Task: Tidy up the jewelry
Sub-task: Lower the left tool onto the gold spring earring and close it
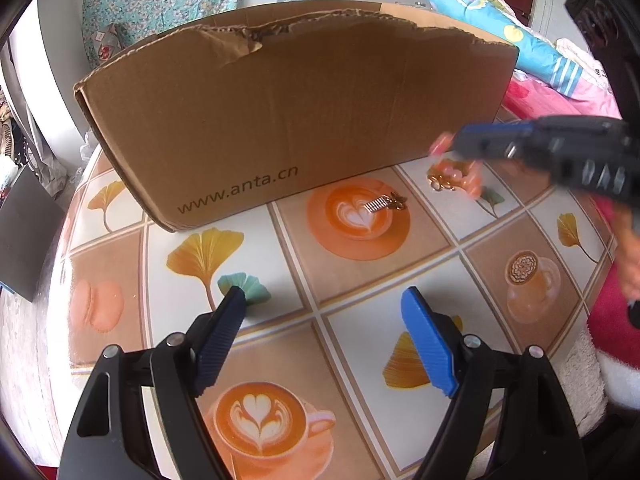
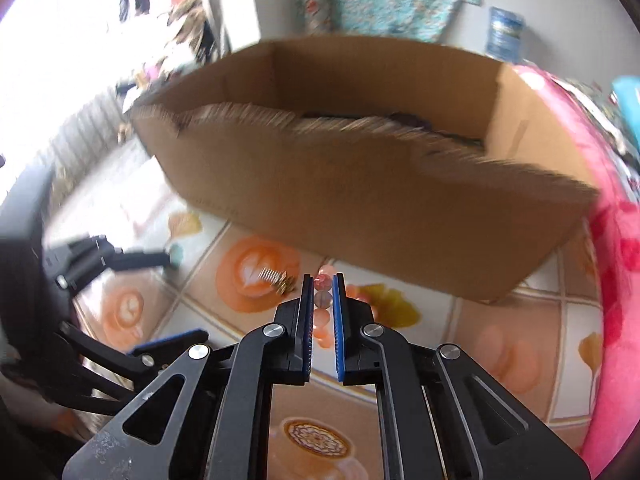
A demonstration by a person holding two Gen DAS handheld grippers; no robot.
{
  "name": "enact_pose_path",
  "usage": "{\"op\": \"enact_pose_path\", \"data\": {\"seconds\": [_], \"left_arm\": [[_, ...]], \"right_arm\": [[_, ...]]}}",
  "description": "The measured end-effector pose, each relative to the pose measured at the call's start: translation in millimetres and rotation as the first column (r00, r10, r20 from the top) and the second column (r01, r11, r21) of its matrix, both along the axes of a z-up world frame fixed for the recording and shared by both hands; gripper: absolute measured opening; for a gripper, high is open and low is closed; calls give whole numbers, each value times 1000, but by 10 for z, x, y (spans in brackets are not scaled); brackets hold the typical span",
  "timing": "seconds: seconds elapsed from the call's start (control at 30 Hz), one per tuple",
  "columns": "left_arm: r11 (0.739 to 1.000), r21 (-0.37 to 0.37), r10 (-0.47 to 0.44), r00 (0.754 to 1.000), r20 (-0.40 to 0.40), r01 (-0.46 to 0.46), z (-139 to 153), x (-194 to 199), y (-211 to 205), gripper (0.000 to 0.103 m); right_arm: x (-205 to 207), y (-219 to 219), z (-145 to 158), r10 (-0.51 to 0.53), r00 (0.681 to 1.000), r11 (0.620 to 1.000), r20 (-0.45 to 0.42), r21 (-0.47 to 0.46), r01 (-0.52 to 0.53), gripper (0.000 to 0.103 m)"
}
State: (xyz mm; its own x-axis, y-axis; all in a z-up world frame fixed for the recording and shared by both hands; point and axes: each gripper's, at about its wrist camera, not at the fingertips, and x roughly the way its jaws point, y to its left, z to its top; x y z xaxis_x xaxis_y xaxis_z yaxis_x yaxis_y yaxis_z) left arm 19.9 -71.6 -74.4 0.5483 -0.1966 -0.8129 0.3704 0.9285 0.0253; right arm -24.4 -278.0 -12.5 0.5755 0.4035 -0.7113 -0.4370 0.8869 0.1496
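Observation:
My right gripper (image 2: 322, 284) is shut on a pink and orange bead bracelet (image 2: 322, 300), held above the table in front of the cardboard box (image 2: 360, 184). In the left wrist view the right gripper (image 1: 452, 146) is blurred at the right, with the bracelet (image 1: 454, 176) hanging from it, a gold charm at its end. A small gold and silver hair clip (image 1: 386, 203) lies on the orange coffee print of the tablecloth; it also shows in the right wrist view (image 2: 277, 278). My left gripper (image 1: 324, 300) is open and empty, low over the table near the front.
The open cardboard box (image 1: 288, 120) with a torn top edge stands at the back of the table and holds dark things inside. The patterned tablecloth (image 1: 280, 240) covers the round table. Pink bedding (image 2: 616, 240) lies to the right.

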Motion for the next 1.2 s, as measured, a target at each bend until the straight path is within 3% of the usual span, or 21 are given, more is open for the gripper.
{"op": "enact_pose_path", "data": {"seconds": [0.17, 0.27, 0.47, 0.57, 0.7, 0.83, 1.0, 1.1, 1.2], "left_arm": [[1000, 1, 4, 1000, 3, -4, 4, -1, -3, 78], [1000, 0, 7, 1000, 5, -7, 6, -2, 0, 78], [1000, -2, 14, 1000, 6, -14, 5, 1, 3, 78], [1000, -13, 18, 1000, 7, -17, 9, 0, 16, 78], [998, -59, 26, 999, 19, -25, 36, 2, 89, 78], [996, -87, 6, 997, 74, 1, 147, -3, 83, 76], [995, -64, -65, 990, 125, 73, 213, 60, -83, 52], [994, -13, -108, 986, 123, 111, 181, 127, -203, 36], [989, 17, -146, 982, 118, 145, 152, 188, -299, 28]], "right_arm": [[61, -598, -11, -101, 990, 974, -95, 195, 118, 7], [68, -848, -151, -147, 975, 948, -167, 257, 187, 7], [8, -966, -132, -122, 974, 907, -189, 377, 186, 7], [26, -962, -205, -149, 967, 911, -208, 352, 216, 11], [0, -1036, -281, -240, 947, 930, -213, 228, 287, 31], [-122, -967, -192, -248, 960, 948, -127, 175, 267, 31], [-175, -704, -190, -156, 985, 970, -71, 175, 167, 31], [-140, -550, -260, -97, 992, 975, -78, 191, 111, 31], [-108, -467, -343, -56, 993, 975, -99, 209, 76, 31]]}}
